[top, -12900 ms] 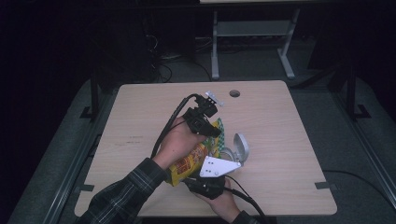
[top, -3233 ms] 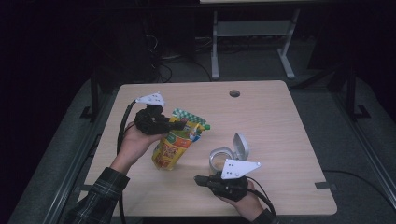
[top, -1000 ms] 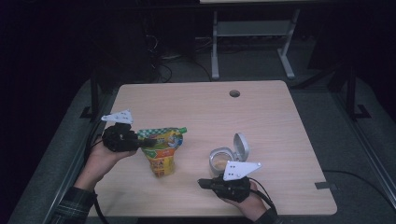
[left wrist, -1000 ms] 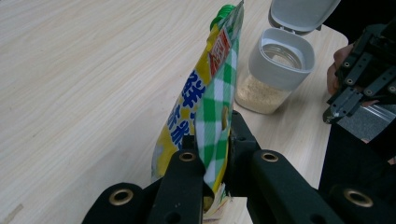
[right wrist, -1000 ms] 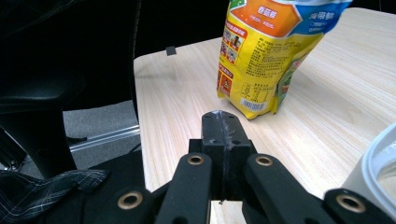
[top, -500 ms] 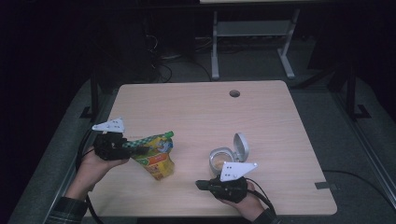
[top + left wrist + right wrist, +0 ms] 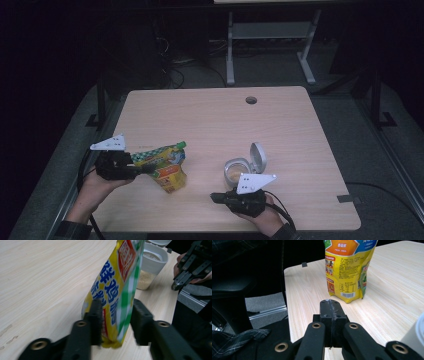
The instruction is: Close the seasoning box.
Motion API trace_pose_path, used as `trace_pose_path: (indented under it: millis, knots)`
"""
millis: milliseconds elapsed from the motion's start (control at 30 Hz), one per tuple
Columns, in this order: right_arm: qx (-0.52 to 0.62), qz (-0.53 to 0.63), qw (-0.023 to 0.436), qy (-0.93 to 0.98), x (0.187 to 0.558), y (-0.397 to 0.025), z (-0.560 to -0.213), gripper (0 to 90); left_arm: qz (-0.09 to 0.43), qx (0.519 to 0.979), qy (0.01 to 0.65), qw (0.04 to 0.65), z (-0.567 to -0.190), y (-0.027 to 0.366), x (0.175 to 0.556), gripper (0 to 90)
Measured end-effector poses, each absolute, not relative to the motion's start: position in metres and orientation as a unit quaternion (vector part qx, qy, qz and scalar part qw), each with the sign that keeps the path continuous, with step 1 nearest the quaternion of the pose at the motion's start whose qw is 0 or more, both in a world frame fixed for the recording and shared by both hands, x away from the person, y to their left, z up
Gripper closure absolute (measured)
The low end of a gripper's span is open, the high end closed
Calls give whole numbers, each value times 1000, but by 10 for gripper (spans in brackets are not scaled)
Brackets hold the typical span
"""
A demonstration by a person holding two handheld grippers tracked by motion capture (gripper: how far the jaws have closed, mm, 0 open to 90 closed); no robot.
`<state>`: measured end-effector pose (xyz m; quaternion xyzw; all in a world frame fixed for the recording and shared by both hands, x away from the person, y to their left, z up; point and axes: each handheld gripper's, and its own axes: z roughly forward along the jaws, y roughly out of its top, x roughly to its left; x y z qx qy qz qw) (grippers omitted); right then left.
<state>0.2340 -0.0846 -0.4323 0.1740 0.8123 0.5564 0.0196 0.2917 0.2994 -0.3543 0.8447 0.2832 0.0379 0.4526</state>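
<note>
A yellow and green snack pouch (image 7: 167,170) stands tilted on the wooden table (image 7: 215,120) at the front left. My left gripper (image 7: 142,170) comes in from the left and is shut on the pouch's upper edge. In the left gripper view the pouch (image 7: 112,290) sits between the two black jaws of my left gripper (image 7: 117,305). My right gripper (image 7: 215,198) rests near the front edge, shut with nothing in it, and points left toward the pouch (image 7: 347,270). Its jaws are pressed together in the right gripper view (image 7: 330,302).
A small clear jar (image 7: 236,171) with its white flip lid (image 7: 258,157) open stands just behind my right gripper; it holds a pale powder (image 7: 146,278). A cable hole (image 7: 251,100) is at the table's far side. A black chair (image 7: 234,290) is off the left edge.
My left gripper has carried the pouch leftward and toward the front, away from the jar. The right gripper has stayed in place, shut.
</note>
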Motion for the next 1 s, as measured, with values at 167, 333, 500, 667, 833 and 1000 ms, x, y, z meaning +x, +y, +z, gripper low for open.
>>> trace_pose_path:
  millis: [167, 333, 500, 667, 833, 1000]
  knots:
    - [183, 556, 22, 811, 234, -90, -431, 897, 51, 845, 283, 451, -361, 303, 286, 516]
    - [195, 548, 30, 813, 232, -100, -431, 898, 68, 846, 282, 447, -379, 306, 277, 430]
    - [205, 540, 42, 816, 227, -110, -432, 898, 81, 845, 288, 443, -402, 303, 270, 384]
    - [213, 533, 48, 818, 224, -120, -433, 898, 93, 850, 289, 431, -410, 304, 267, 336]
    - [227, 518, 57, 823, 221, -134, -437, 897, 103, 843, 294, 438, -419, 309, 263, 269]
    - [250, 508, 67, 822, 222, -152, -439, 896, 108, 854, 290, 418, -432, 309, 259, 220]
